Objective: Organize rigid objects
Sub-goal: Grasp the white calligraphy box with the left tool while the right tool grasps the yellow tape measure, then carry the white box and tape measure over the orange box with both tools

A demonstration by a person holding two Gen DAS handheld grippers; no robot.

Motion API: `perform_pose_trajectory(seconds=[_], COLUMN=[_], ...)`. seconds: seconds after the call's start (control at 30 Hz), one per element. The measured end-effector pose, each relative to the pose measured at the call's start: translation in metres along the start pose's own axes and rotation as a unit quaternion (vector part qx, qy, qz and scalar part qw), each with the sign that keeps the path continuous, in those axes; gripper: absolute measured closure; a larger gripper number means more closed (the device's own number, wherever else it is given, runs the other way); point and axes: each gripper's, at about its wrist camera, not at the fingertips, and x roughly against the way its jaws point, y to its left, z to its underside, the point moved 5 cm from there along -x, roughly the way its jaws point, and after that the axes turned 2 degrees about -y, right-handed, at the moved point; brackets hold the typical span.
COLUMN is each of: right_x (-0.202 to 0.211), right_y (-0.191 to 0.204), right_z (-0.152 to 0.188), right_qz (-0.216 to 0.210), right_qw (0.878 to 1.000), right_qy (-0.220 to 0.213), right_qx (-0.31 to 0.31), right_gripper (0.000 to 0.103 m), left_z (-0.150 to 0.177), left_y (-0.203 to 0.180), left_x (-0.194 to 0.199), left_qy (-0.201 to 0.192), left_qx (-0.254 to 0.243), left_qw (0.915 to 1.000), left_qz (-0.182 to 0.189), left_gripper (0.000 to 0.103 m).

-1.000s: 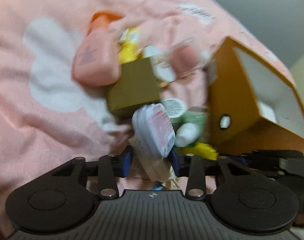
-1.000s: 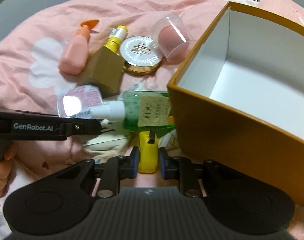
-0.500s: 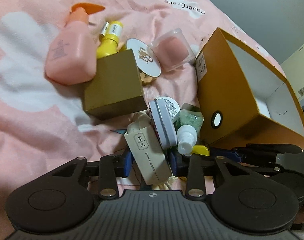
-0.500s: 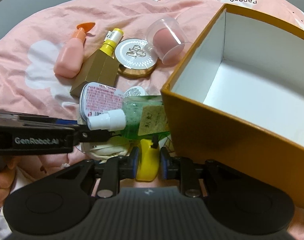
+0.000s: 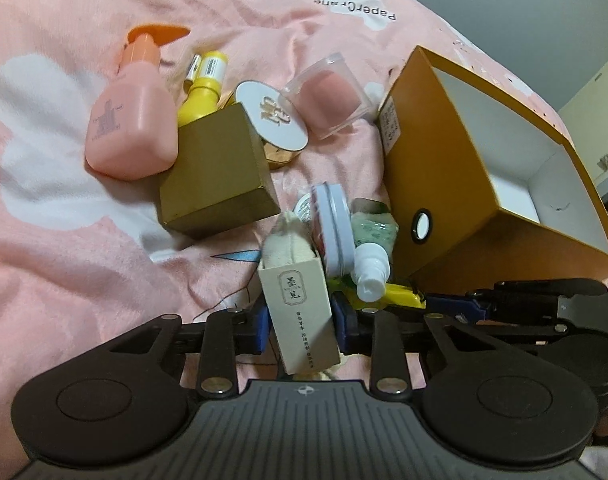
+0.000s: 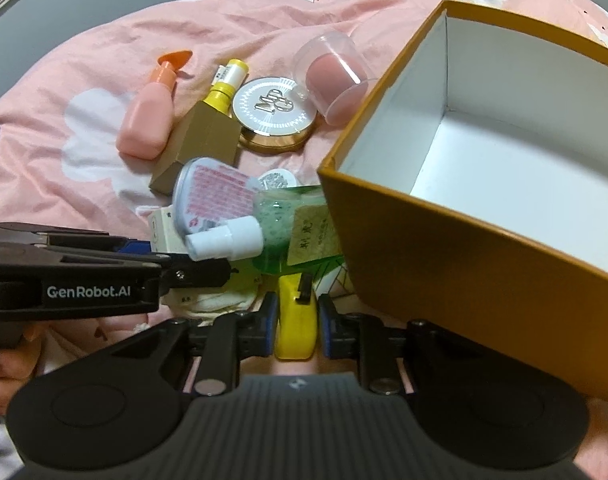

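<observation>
My left gripper is shut on a cream carton with a cloth pouch, held just above the pink bedspread. My right gripper is shut on a yellow object low beside the orange box, which is open with a white inside and nothing in it. The box also shows in the left wrist view. Between the grippers lie a round tin and a green spray bottle with a white cap.
On the bedspread lie a pink pump bottle, a yellow tube, a brown box, a round gold compact and a clear case with a pink sponge. The left gripper's body crosses the right wrist view.
The left gripper has drawn back and steadied with the carton in it. The tin and spray bottle have shifted beside it. The right gripper has crept closer to the orange box.
</observation>
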Motion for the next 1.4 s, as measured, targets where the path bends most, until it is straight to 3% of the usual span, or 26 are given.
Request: perform_pose_trajectory(seconds=[0.23,0.43,0.83,1.03,1.27,1.4], right_x=[0.021,0.038,0.093,0.131,0.165,0.172], right_y=[0.000,0.003,0.007,0.005,-0.004,-0.022], right_z=[0.006,0.011,0.005,-0.013,-0.040,-0.053], right_qz=[0.006,0.022,0.063,0.056,0.089,0.122], right_qw=[1.000,0.999,0.994,0.990,0.980,0.974], right_qy=[-0.020,-0.026,-0.083,-0.124,-0.175,-0.188], right_qx=[0.002,0.004,0.025,0.026,0.035,0.023], right_gripper=[0.084,0.084,0.084,0.084,0.084,0.084], left_z=[0.006,0.010,-0.005,-0.027,-0.059,-0.074], left_y=[-0.013,-0.024,-0.050,-0.073,-0.102,-0.121], left_x=[0.021,0.048,0.085,0.098,0.107,0.096], left_qy=[0.003,-0.030,-0.091,-0.118,-0.146,-0.143], left_qx=[-0.032,-0.050,-0.076,-0.095,-0.120,-0.130], left_qw=[0.9991,0.9980,0.9928,0.9875,0.9788,0.9759], left_qz=[-0.027,-0.023,0.018,0.046,0.079,0.101], left_gripper=[0.073,0.072,0.072,0.072,0.072,0.072])
